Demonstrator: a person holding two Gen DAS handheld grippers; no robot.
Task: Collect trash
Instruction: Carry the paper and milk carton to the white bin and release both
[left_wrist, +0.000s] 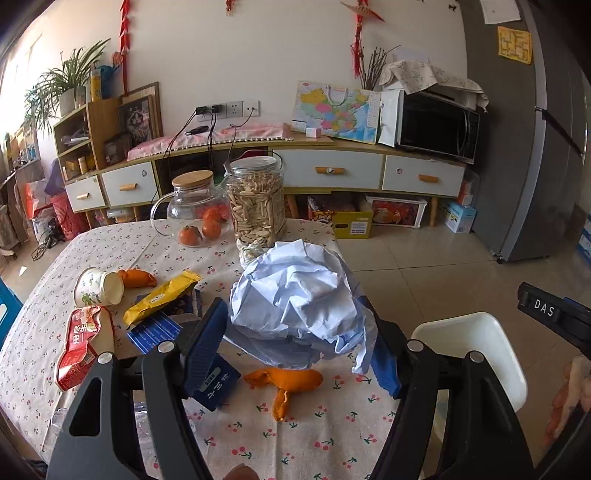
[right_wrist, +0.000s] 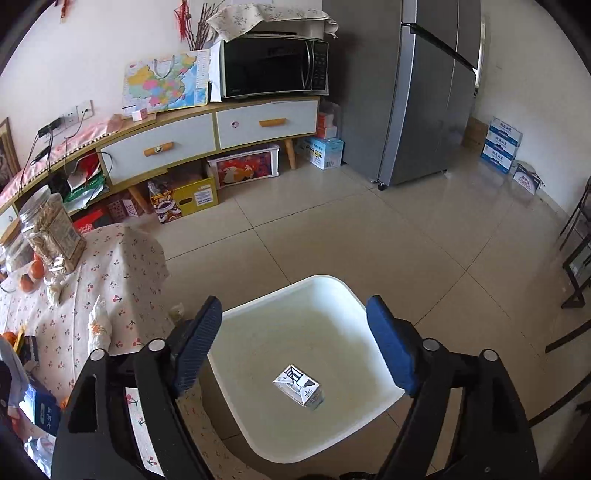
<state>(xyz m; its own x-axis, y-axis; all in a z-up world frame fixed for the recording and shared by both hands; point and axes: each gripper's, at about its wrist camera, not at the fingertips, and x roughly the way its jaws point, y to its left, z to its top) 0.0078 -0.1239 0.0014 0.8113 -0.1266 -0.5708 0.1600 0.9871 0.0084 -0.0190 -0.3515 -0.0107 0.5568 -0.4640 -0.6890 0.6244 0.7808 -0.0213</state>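
Your left tongs (left_wrist: 295, 332) grip crumpled blue paper (left_wrist: 295, 295) above table (left_wrist: 332, 435). White bin (left_wrist: 476, 350) stands on floor to right, just beside table edge. Your right tongs (right_wrist: 295, 343) hang wide open over bin, small carton (right_wrist: 298, 387) inside.

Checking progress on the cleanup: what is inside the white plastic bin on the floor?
The white plastic bin holds one small black-and-white printed carton on its bottom. The right gripper hangs open above it, covering parts of the rim.
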